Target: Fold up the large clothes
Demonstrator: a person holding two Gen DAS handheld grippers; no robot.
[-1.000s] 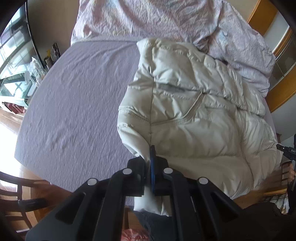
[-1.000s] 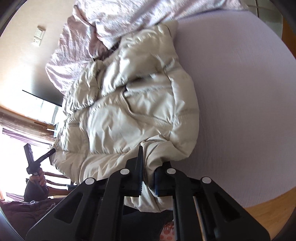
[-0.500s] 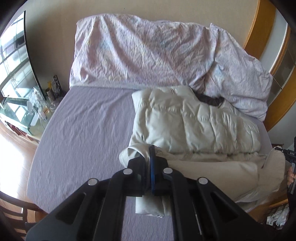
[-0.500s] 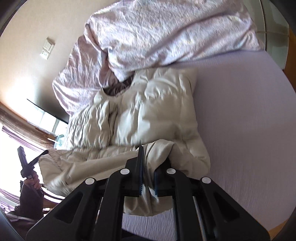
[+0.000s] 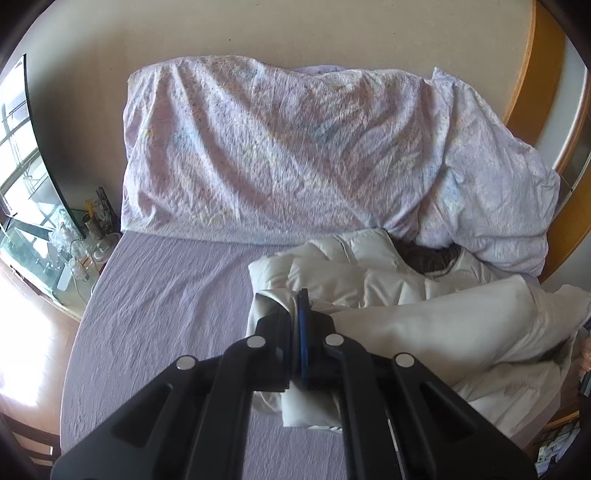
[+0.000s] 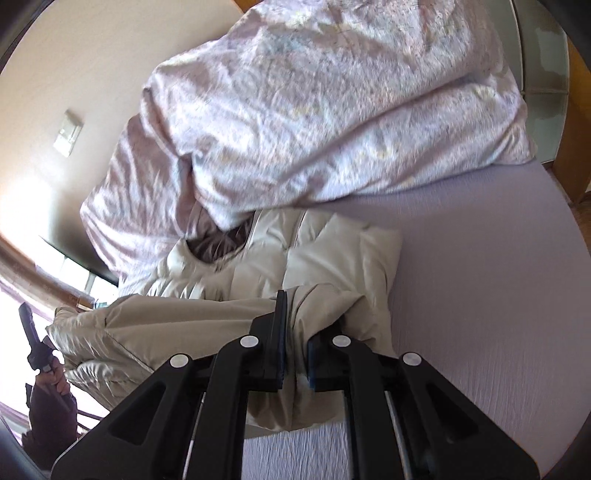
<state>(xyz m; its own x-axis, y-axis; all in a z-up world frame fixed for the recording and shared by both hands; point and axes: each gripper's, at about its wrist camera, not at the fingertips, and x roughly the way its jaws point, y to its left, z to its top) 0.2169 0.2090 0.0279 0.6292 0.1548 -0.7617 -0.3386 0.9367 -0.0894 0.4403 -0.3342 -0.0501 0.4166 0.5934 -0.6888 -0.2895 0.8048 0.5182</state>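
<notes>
Left wrist view, item one: left gripper, jaws pressed together on a pinch of the cream padded jacket, the blue pad edge showing between them with fabric bunched on either side. The grip sits on an outer corner of the garment, likely the hem, so that a long edge can be carried as one line.

Right wrist view, item two: right gripper, jaws closed narrow on a thicker fold of the same jacket, cloth filling the gap between the pads. It holds the matching corner at the other end of that edge; two grips at the ends keep the edge stretched and level, which suits a fold of the lower half up over the upper half.

Item three: the lifted portion. A band of smooth lining hangs between the two grips, raised off the bedding, while the quilted body lies flat beyond it with its dark-lined collar opening towards the duvet. By my judgement the fold is partway through and not yet laid down.

Item four: surface. A lilac bedsheet, lightly creased, bare on the side away from the jacket; room there to lay the fold.

Item five: surroundings. A crumpled pale floral duvet heaped at the head of the bed, touching the collar end of the jacket; a beige wall behind; a wall switch plate; a glass side table with bottles beside the bed; wooden trim at one edge.
</notes>
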